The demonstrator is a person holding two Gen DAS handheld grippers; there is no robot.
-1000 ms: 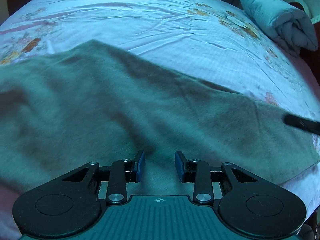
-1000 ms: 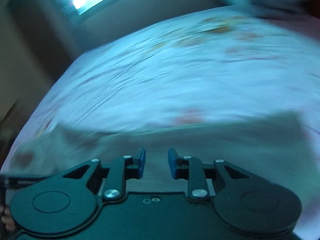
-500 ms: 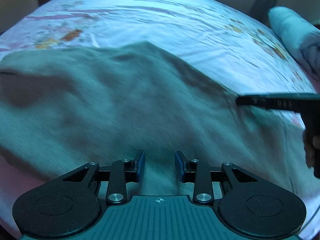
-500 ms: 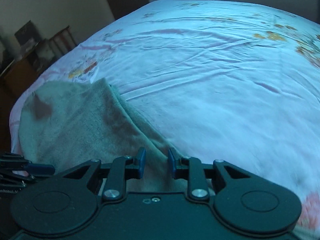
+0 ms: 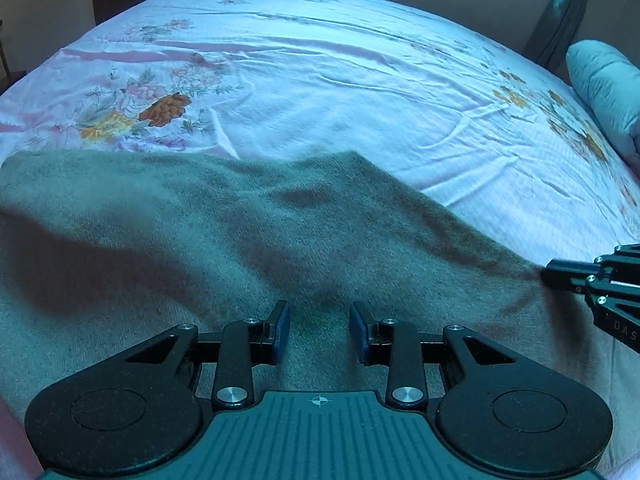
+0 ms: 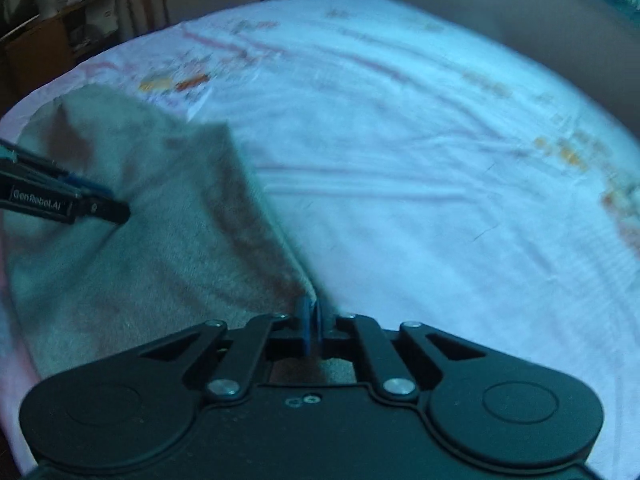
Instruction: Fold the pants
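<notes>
Your right gripper is clamped tight, blue pads pressed together on the edge of the pants, right where the cloth meets the sheet. From your left camera you can see that same gripper coming in from the right side, its tip on the far right corner of the fabric.

Your left gripper sits with its jaws spread a little apart, blue pads either side of a strip of cloth. Whether those pads actually press the fabric, you can't tell from here; the cloth runs up between them and under the tool. In the right camera its fingers reach in from the left, tip down on the pants.

The pants lie spread across the near part of the bed, grey-green and rumpled, a peak of cloth rising in the middle. Beyond them, floral sheet, wrinkled. A rolled blanket sits at the far right edge.
</notes>
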